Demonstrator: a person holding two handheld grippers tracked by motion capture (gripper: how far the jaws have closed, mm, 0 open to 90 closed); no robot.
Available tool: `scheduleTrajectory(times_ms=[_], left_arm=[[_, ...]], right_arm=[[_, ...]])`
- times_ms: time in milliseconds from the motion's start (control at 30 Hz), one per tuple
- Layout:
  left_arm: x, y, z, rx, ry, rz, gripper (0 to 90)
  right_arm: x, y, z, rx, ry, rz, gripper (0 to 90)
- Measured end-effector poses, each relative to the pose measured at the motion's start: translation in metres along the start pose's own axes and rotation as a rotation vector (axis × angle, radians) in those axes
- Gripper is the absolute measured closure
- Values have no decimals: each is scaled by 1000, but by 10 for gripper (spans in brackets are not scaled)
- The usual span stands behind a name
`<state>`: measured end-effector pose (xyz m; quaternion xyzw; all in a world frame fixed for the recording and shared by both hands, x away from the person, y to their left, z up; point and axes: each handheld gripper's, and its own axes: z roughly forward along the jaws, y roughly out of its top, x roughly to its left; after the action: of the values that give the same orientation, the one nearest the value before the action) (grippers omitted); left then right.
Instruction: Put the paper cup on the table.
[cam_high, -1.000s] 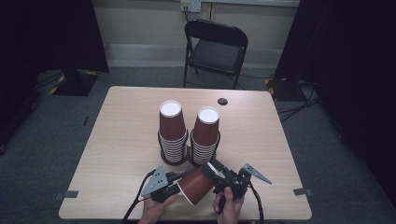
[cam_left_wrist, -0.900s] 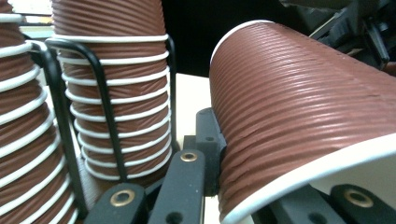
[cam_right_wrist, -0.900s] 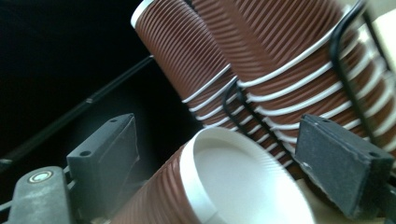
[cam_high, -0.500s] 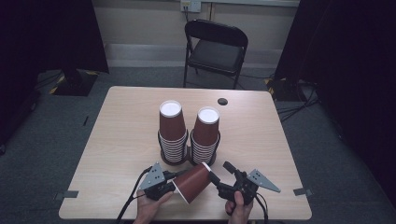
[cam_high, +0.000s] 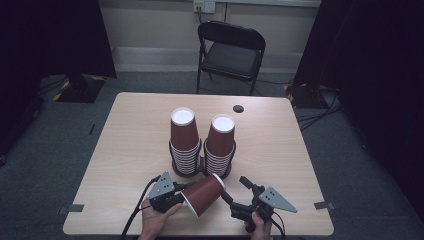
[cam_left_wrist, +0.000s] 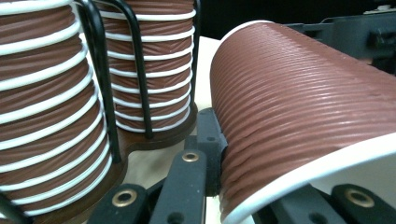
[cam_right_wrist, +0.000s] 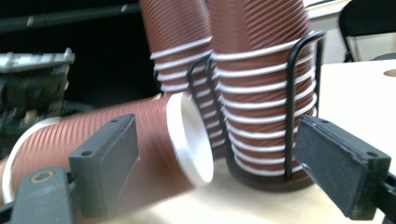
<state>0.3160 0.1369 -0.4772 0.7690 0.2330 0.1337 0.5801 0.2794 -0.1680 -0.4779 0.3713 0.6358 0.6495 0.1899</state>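
Clearly the left gripper (cam_high: 181, 196) clamps the loose brown cup (cam_high: 203, 194) near its rim, holding it on its side just above the table (cam_high: 125, 150) in front of two racked stacks (cam_high: 202, 150) — base presented, probably for the right gripper (cam_high: 234, 196), whose jaws stand wide and empty.

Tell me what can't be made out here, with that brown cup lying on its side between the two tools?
- Inside of the ribbed paper cup: its mouth faces the left gripper in the high view.
- Bases of the two cup stacks: the wire holders hide them.
- The dark round spot on the table: too small to identify.
- Stack tops: cut off by the right gripper view's upper edge.
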Motion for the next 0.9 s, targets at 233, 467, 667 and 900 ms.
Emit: scheduleTrajectory(times_ms=[233, 467, 667, 900], left_arm=[[8, 6, -3, 38, -1, -36, 865], [9, 12, -3, 99, -12, -42, 864], [11, 16, -1, 127, -5, -43, 864], [11, 20, 1, 178, -18, -34, 863]], right_arm=[[1, 3, -3, 75, 66, -151, 146], [12, 0, 2, 160, 58, -283, 137], [20, -4, 5, 201, 47, -353, 114], [26, -3, 11, 233, 48, -466, 112]])
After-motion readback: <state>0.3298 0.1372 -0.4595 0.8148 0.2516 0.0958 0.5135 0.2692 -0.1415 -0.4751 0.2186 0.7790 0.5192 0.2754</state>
